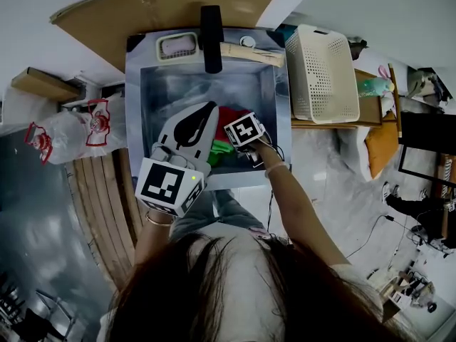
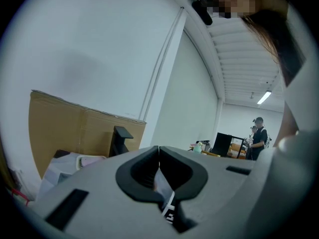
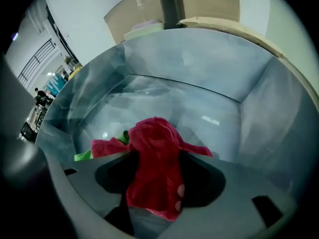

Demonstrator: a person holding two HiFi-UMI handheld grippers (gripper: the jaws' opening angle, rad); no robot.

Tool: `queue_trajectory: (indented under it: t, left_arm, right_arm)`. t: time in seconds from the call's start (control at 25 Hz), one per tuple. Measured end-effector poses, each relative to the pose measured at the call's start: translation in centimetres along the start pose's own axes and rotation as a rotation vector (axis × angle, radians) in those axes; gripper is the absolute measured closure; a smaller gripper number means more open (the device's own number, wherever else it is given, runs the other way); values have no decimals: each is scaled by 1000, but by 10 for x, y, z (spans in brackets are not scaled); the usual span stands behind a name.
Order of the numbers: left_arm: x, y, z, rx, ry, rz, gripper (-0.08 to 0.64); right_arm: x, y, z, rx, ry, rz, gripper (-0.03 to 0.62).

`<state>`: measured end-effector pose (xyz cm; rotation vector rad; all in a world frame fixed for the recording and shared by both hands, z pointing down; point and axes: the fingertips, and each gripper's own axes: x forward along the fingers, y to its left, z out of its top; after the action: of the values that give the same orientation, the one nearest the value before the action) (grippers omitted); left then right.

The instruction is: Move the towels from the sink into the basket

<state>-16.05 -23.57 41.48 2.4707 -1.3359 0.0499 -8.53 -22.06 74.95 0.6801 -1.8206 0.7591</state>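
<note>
Holding our right tool (image 3: 156, 156) wide inside the sink (image 3: 209, 73), we see the red towel (image 3: 152, 133) bunched between its jaws, unpinched, with a green towel (image 3: 82, 156) peeking out beside it. Our left tool (image 2: 159, 151) is closed on nothing. The white basket (image 1: 324, 63) stands beside the sink.

Red towel (image 1: 232, 115): in the head view, largely covered by the left tool (image 1: 210, 110) and the right tool (image 3: 155, 176).
Green towel (image 3: 82, 156): only a strip shows; the rest lies under the red one.
Sink (image 1: 153, 84): floor partly hidden.
Right tool's tips: in the head view, unseen beneath its marker cube (image 1: 246, 130).
Background people (image 2: 258, 136): too small to make out.
</note>
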Motion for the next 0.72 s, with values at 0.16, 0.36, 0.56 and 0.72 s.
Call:
queue_trajectory:
  t: [0.16, 0.36, 0.56, 0.72]
  left_arm:
    - [-1, 0, -1, -4, 1, -4, 552]
    - [-6, 3, -1, -8, 0, -4, 552]
    - [-15, 3, -3, -13, 1, -4, 552]
    - [-20, 1, 3, -4, -11, -13, 552]
  right_arm:
    - [0, 3, -1, 11, -21, 32, 412]
    - [-3, 5, 0, 73, -39, 82, 493]
    - [-25, 6, 2, 72, -86, 66, 525]
    - [-48, 7, 11, 80, -153, 34, 528]
